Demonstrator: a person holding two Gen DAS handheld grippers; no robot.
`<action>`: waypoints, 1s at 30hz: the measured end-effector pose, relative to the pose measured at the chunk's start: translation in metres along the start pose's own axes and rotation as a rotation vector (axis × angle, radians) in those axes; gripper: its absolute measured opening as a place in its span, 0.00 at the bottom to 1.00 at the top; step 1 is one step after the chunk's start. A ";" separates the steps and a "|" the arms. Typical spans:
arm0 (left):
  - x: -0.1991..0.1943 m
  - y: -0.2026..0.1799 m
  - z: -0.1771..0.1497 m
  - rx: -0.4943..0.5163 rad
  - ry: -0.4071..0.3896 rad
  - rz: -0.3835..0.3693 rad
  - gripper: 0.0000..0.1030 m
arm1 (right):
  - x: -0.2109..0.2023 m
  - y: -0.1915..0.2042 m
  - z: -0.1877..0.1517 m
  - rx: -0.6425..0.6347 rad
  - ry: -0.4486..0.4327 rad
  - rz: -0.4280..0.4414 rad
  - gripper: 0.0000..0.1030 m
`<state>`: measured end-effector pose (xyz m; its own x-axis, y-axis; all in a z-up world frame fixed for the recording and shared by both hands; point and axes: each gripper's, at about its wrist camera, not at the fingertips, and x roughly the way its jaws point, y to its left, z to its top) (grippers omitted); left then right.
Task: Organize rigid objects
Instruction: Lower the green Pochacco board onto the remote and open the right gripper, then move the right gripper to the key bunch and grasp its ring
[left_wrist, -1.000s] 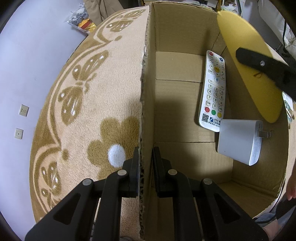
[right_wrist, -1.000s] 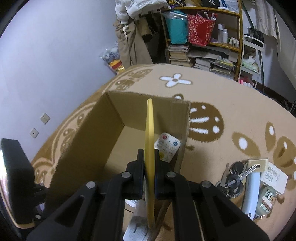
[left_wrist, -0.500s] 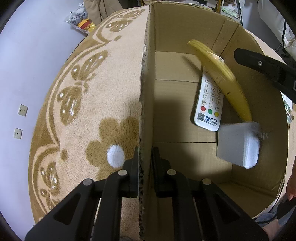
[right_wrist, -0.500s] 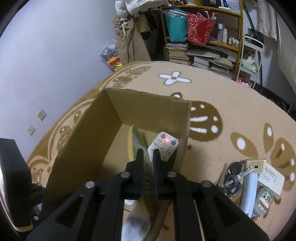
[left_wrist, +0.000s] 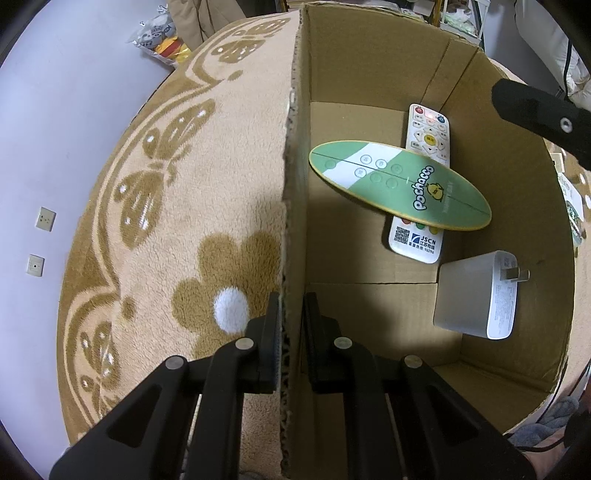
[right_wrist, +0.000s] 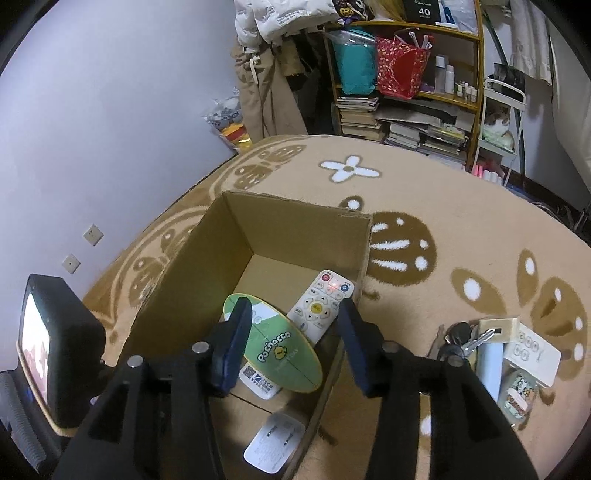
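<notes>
An open cardboard box (left_wrist: 369, 66) (right_wrist: 295, 229) stands on the patterned carpet. My left gripper (left_wrist: 291, 306) is shut on the box's near left wall. Inside, a green oval board (left_wrist: 402, 184) (right_wrist: 277, 347) marked "Pochacco" lies face up across a white remote (left_wrist: 428, 133) (right_wrist: 321, 306). A white power adapter (left_wrist: 476, 295) (right_wrist: 275, 439) rests near the right wall. Above the box's right side my right gripper (right_wrist: 295, 314) hangs open, with nothing between its fingers. One of its fingers (left_wrist: 546, 114) shows at the top right of the left wrist view.
On the carpet right of the box lie a bunch of keys (right_wrist: 461, 336), a white tube (right_wrist: 487, 365) and small cards (right_wrist: 532, 350). A crowded bookshelf (right_wrist: 406, 92) stands at the back. A bag of plush toys (left_wrist: 162, 33) sits by the wall.
The oval board, held on edge in my right gripper a second ago, has dropped into the box and lies flat on the remote. My right gripper has opened. The left has not moved.
</notes>
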<state>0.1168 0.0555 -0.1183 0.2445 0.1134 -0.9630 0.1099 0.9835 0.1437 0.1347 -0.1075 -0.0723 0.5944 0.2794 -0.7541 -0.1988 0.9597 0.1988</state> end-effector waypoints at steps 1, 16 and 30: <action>0.000 0.000 0.000 0.000 0.000 0.001 0.11 | -0.001 0.000 0.000 0.000 0.003 0.003 0.54; 0.000 0.001 0.000 -0.001 0.002 0.001 0.11 | -0.022 -0.025 -0.003 0.066 -0.043 -0.037 1.00; 0.000 0.001 0.000 0.001 0.002 0.004 0.11 | -0.007 -0.103 -0.027 0.245 0.050 -0.088 1.00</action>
<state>0.1172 0.0563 -0.1177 0.2431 0.1171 -0.9629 0.1097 0.9830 0.1472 0.1300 -0.2093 -0.1040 0.5608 0.1988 -0.8038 0.0498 0.9609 0.2724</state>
